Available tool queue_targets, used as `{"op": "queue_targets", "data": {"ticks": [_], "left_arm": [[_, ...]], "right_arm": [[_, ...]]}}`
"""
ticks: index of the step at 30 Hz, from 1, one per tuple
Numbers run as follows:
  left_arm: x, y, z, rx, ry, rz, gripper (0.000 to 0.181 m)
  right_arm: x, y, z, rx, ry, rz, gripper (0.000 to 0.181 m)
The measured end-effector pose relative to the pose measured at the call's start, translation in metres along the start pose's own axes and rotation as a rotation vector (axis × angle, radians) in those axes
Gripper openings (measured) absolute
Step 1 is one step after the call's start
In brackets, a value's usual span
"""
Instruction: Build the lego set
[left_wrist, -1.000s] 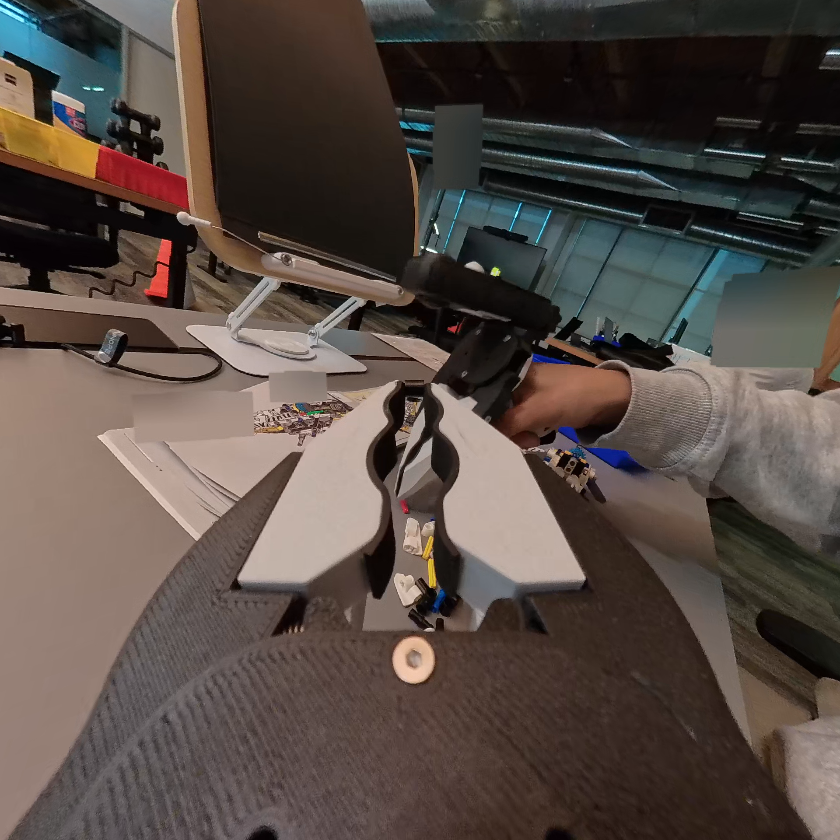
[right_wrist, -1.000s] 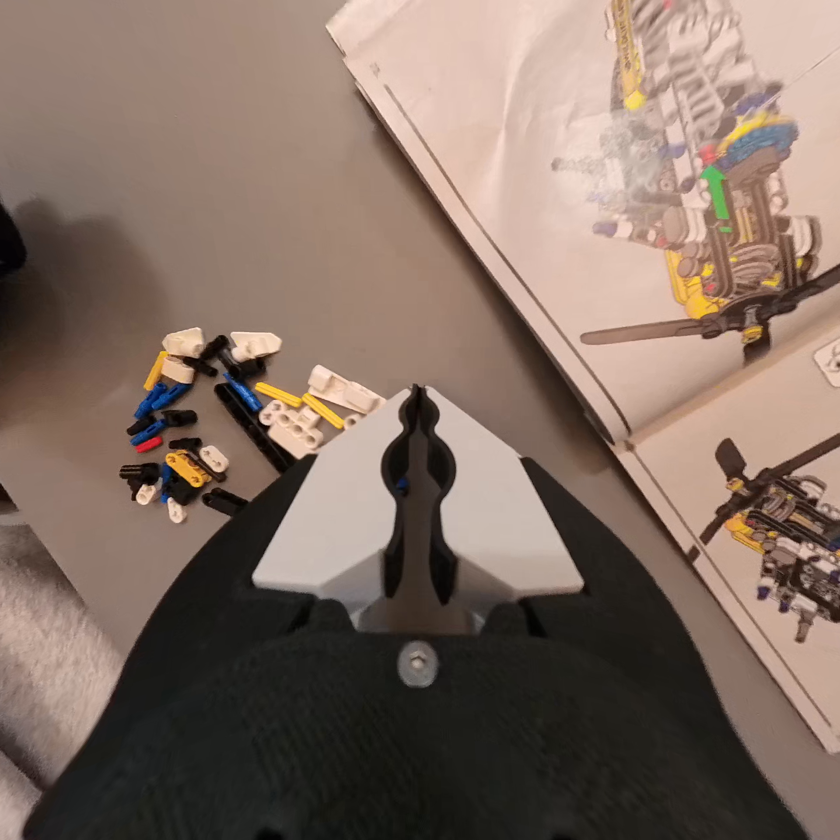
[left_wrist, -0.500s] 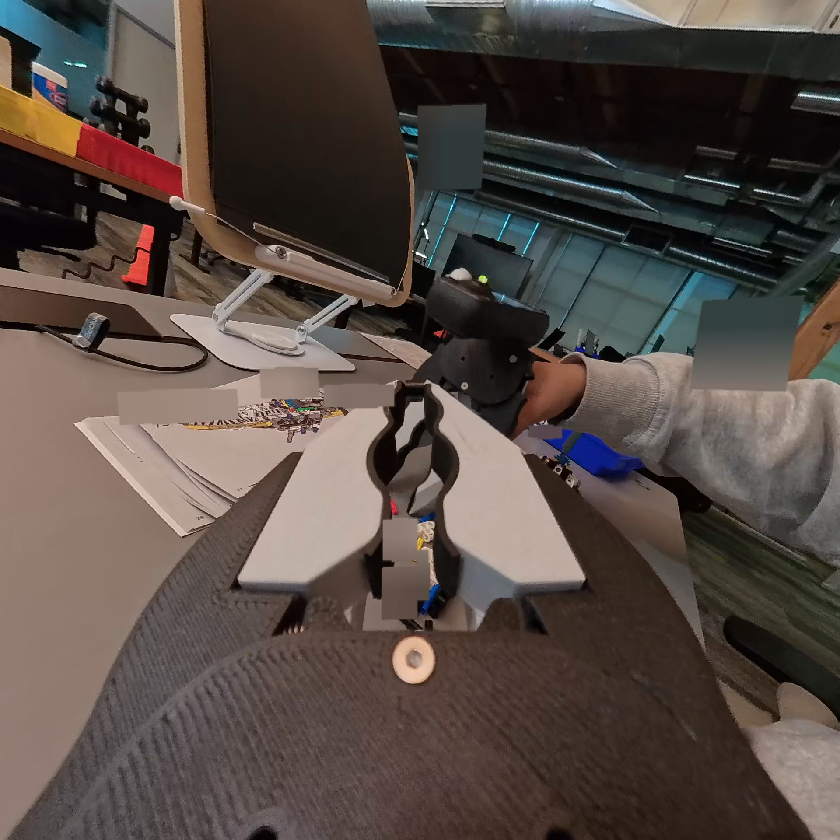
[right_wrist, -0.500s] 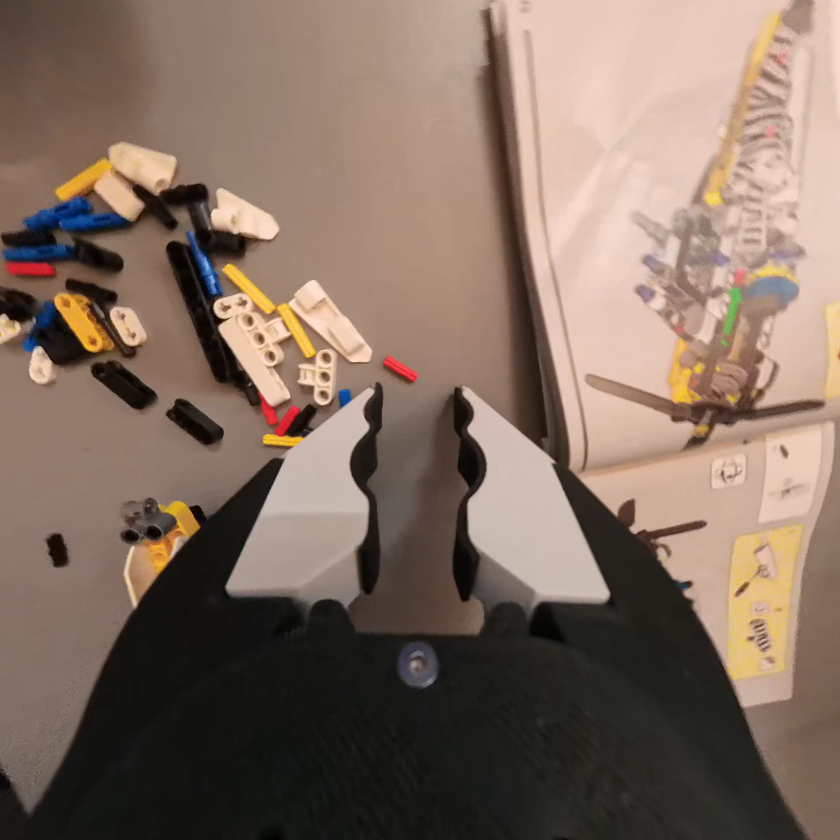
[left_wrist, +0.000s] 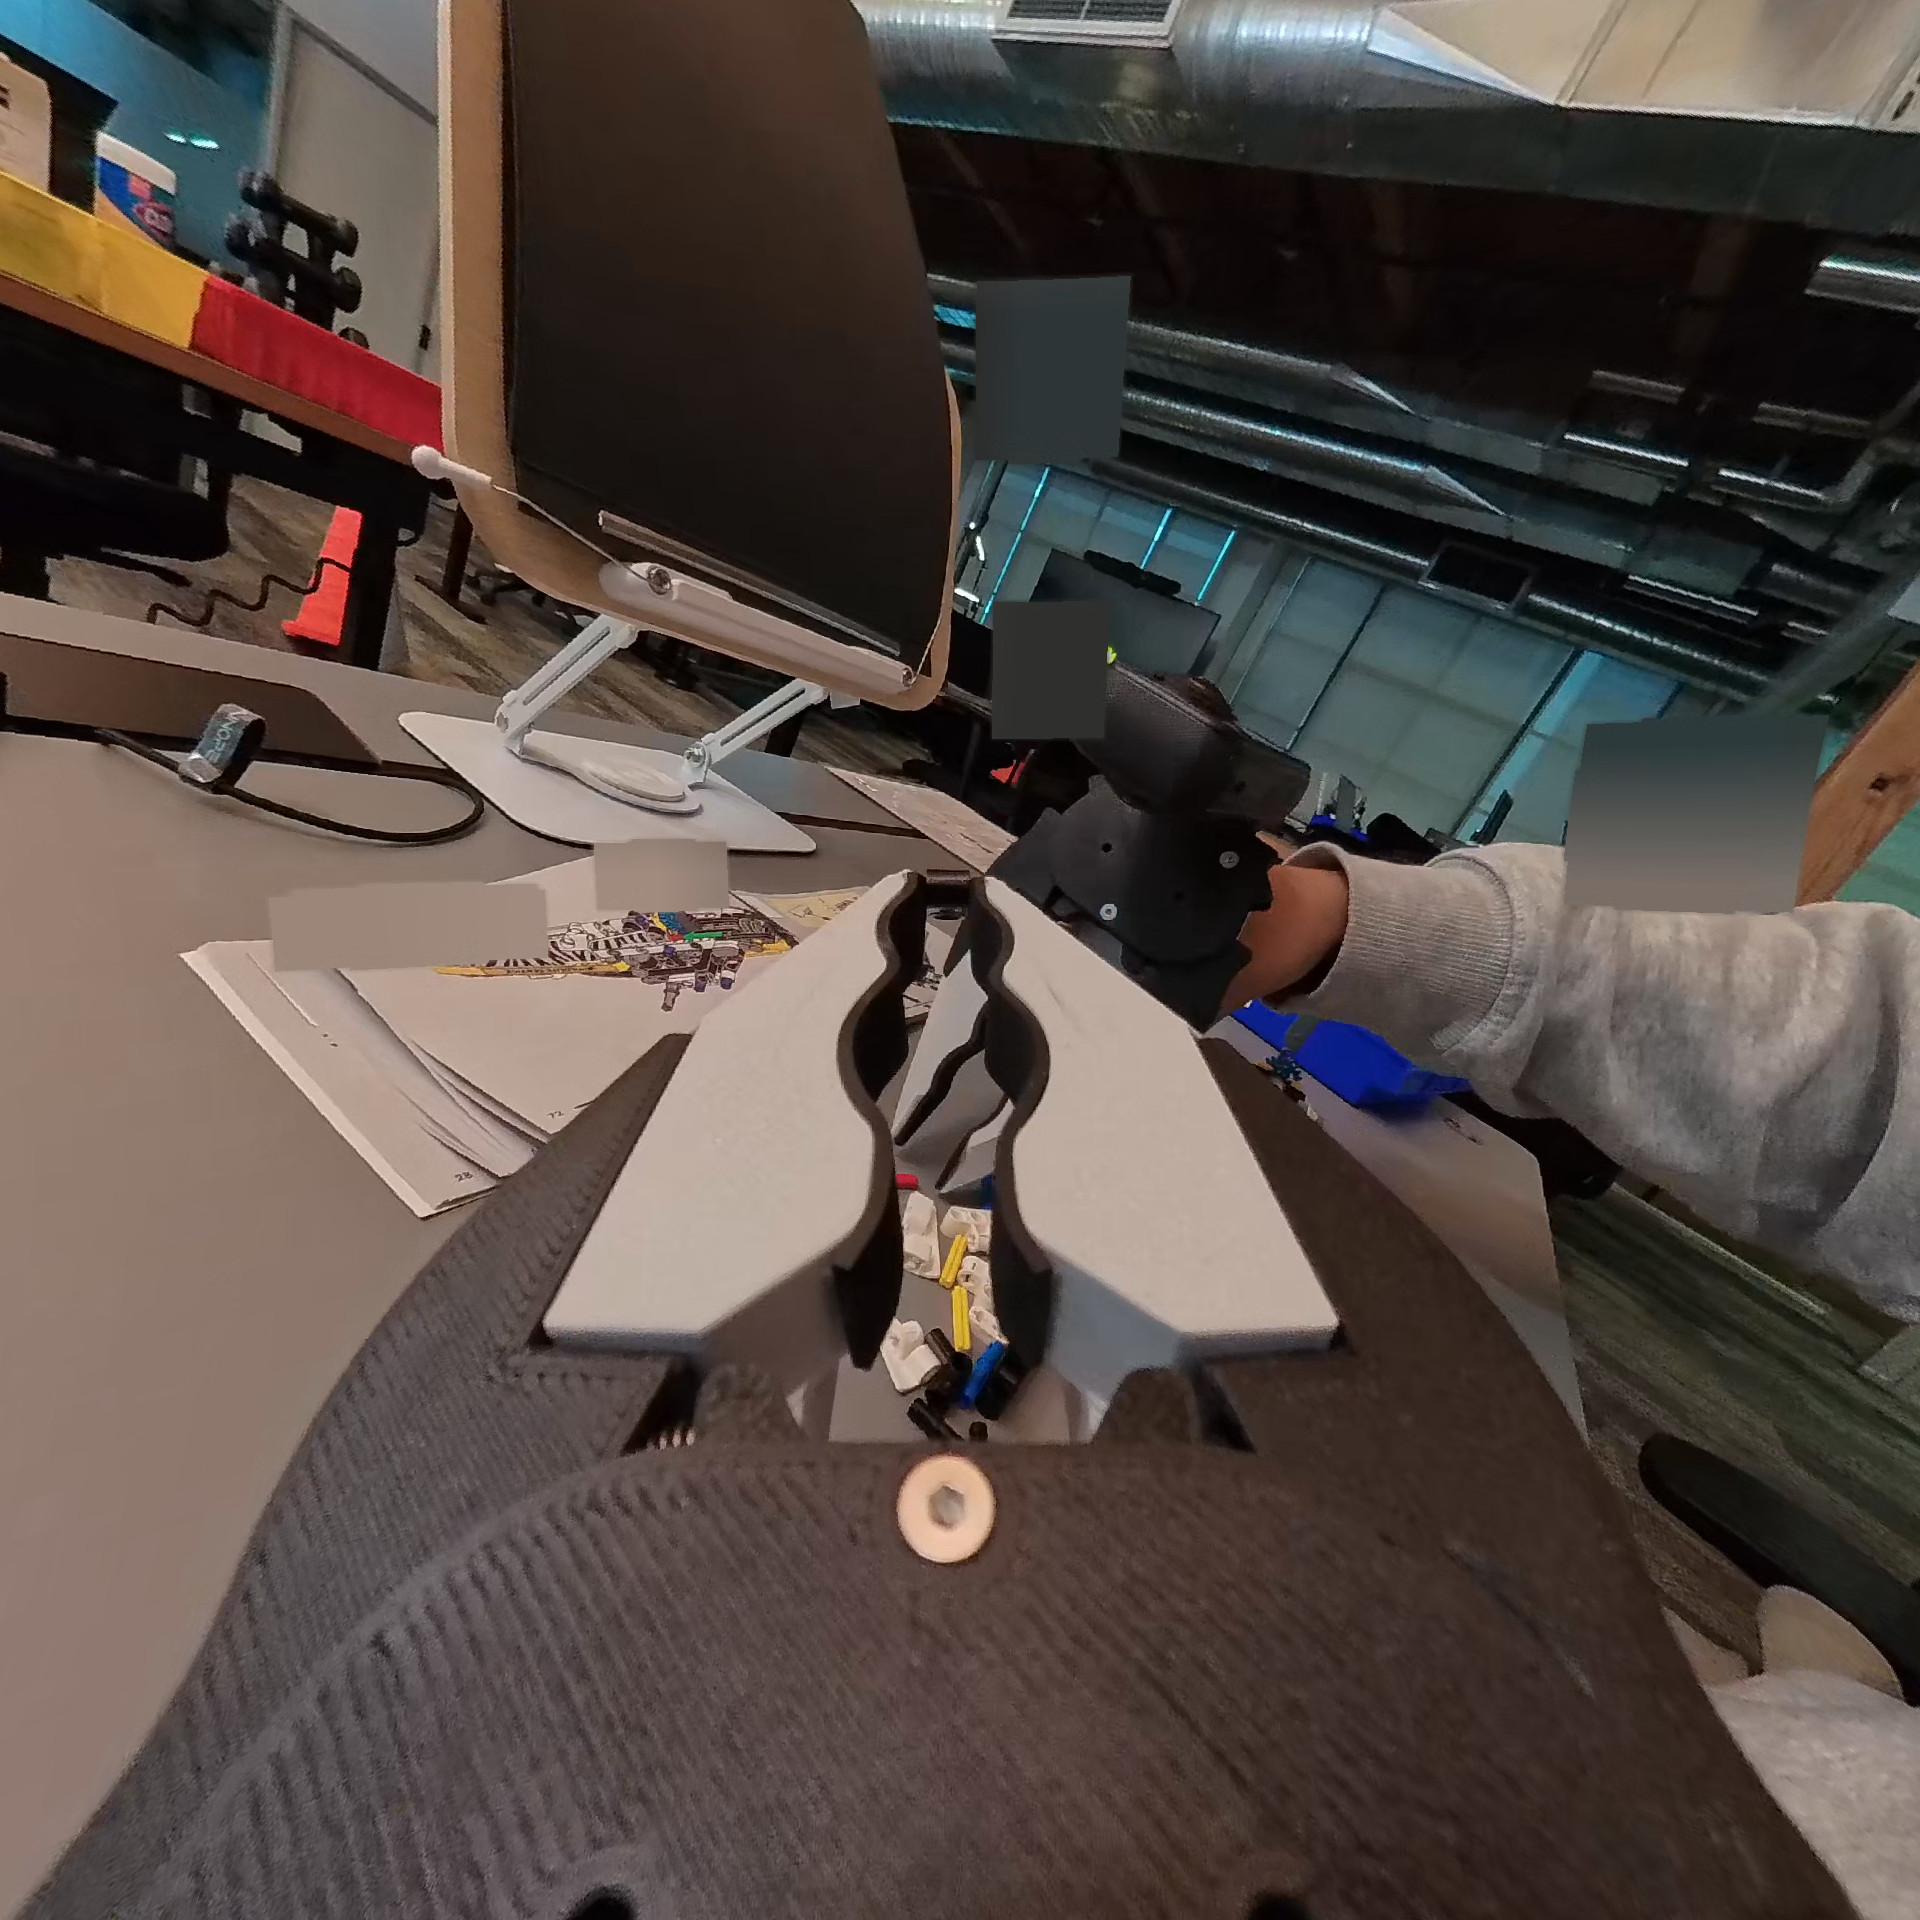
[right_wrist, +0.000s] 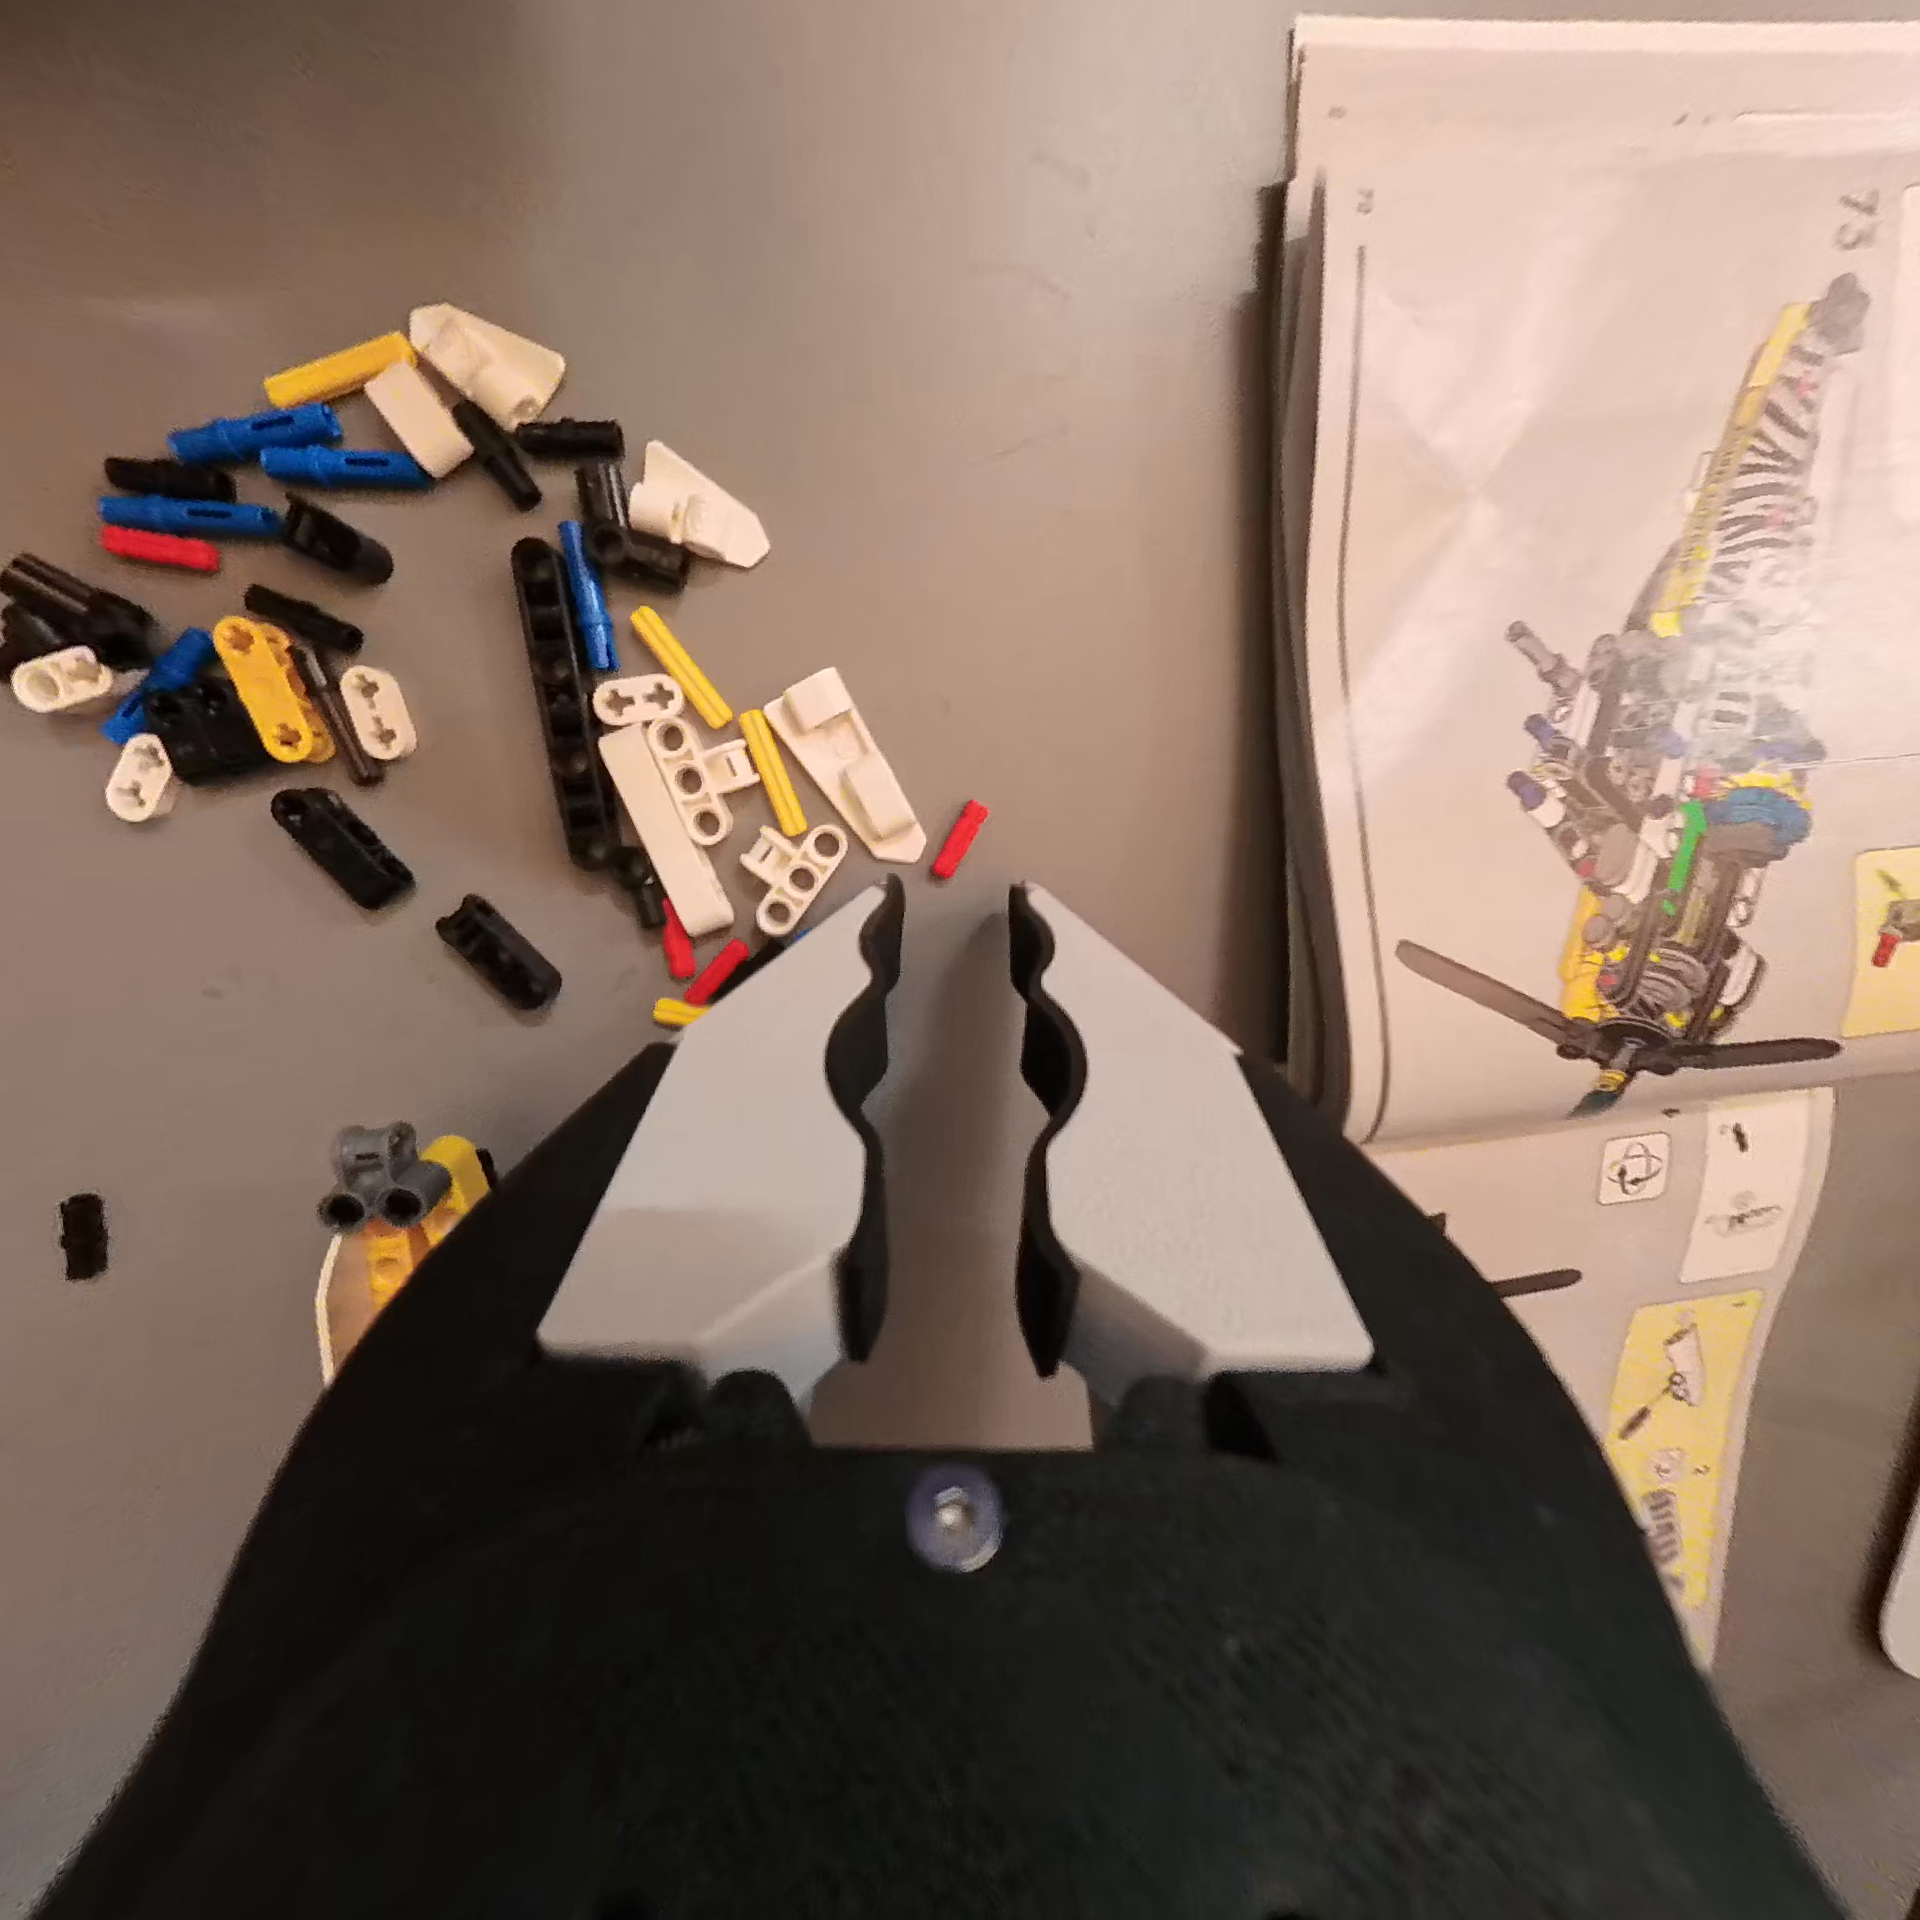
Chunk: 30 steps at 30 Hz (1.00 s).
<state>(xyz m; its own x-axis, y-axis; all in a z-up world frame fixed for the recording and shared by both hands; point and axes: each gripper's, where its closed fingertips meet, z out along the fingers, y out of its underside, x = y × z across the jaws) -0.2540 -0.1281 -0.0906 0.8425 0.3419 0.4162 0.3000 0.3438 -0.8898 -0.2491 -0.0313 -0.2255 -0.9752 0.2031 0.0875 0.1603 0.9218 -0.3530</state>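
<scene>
The right gripper (right_wrist: 954, 902) hangs over the tabletop (right_wrist: 935, 312), fingers parted and empty. The loose pieces (right_wrist: 686, 769) lie ahead and left of its tips; the nearest red pin (right_wrist: 958, 837) sits just beyond them, slanted. The left gripper (left_wrist: 943, 896) is farther off, fingers narrowly apart, seemingly empty.

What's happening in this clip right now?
A person is building a lego set with two handheld grippers. The right gripper hangs open and empty over the grey table, just beside a scatter of loose lego pieces, with the open instruction booklet alongside. The left gripper is held low with only a narrow gap and nothing visibly gripped.
</scene>
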Motion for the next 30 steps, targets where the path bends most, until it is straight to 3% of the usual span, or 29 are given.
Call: {"op": "queue_targets", "data": {"ticks": [10, 15, 20, 24, 27, 30], "left_arm": [[0.001, 0.001, 0.001, -0.006, 0.005, -0.006, 0.005], [0.007, 0.0, 0.001, -0.003, 0.035, 0.009, 0.005], [0.025, 0.003, 0.006, -0.022, 0.076, 0.138, 0.005], [0.045, 0.015, 0.011, -0.065, 0.121, 0.314, 0.006], [0.057, 0.024, 0.013, -0.092, 0.186, 0.34, 0.006], [0.069, 0.022, 0.009, -0.08, 0.292, 0.259, 0.005]], "right_arm": [[0.002, -0.008, 0.007, 0.041, -0.005, 0.025, 0.005], [0.01, -0.01, 0.002, 0.03, 0.062, 0.023, 0.002], [0.019, -0.045, -0.05, 0.208, 0.257, 0.004, 0.002], [-0.001, -0.07, -0.102, 0.292, 0.418, -0.13, 0.001], [-0.022, -0.078, -0.128, 0.261, 0.535, -0.298, 0.0], [-0.036, -0.077, -0.142, 0.17, 0.651, -0.468, 0.001]]}}
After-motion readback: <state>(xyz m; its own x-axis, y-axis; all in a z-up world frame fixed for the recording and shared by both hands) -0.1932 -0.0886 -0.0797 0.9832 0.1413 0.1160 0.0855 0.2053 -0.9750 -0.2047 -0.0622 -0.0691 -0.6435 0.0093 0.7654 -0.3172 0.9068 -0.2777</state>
